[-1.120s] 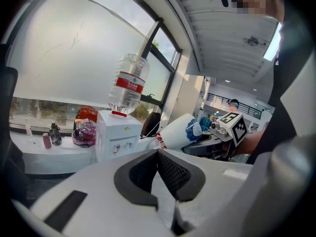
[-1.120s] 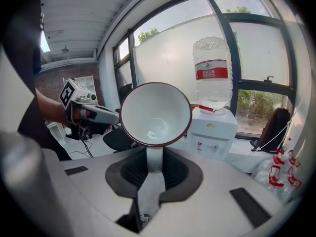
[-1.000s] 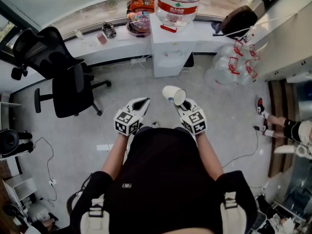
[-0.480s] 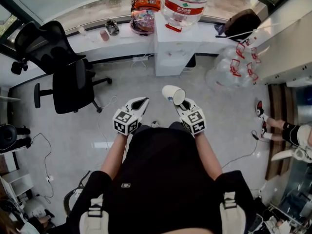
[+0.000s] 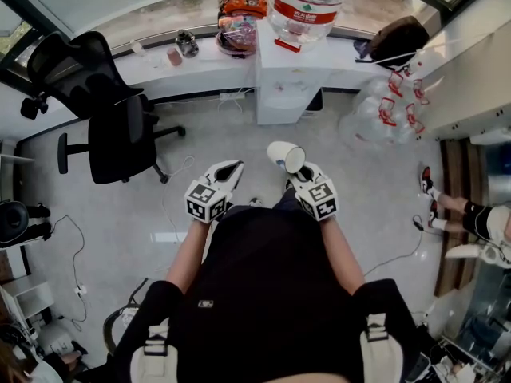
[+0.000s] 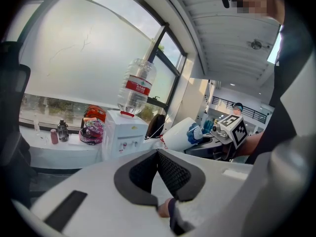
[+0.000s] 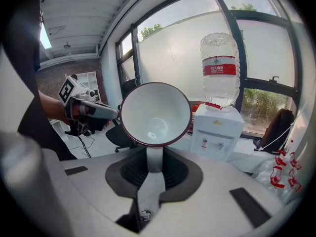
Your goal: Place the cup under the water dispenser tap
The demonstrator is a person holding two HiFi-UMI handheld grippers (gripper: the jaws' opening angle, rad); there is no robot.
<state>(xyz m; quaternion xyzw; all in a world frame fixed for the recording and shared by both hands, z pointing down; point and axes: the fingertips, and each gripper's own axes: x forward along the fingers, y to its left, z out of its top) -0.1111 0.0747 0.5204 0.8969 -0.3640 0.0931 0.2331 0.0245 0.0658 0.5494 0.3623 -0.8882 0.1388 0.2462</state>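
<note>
1. Head view, room: a grey floor [image 5: 239, 134] runs up to a white window ledge [image 5: 192, 62]. A white water dispenser [image 5: 281, 86] stands against the ledge and carries an inverted clear bottle [image 5: 307, 2] with a red label. A black office chair [image 5: 112, 126] stands at the left. Clear plastic jugs [image 5: 383, 106] with red handles lie to the right of the dispenser.
2. Head view, task item: the white cup [image 5: 285, 155] is held on its side above the floor, well apart from the dispenser. The right gripper [image 5: 295, 171] carries it. The left gripper [image 5: 232, 167] is beside it, clear of the cup.
3. Left gripper view: the jaws are closed tip to tip with nothing between them. The cup shows at the right, its white wall bearing a blue print. On the ledge, a colourful bag [image 6: 91, 130] and small bottles [image 6: 61, 131] stand left of the dispenser.
4. Right gripper view: the jaws clamp the cup's handle. The mouth faces the camera, the rim is dark red, and the interior is white and empty. The dispenser's taps [image 7: 212, 143] lie beyond the cup to the right, so the cup is not under them.
</note>
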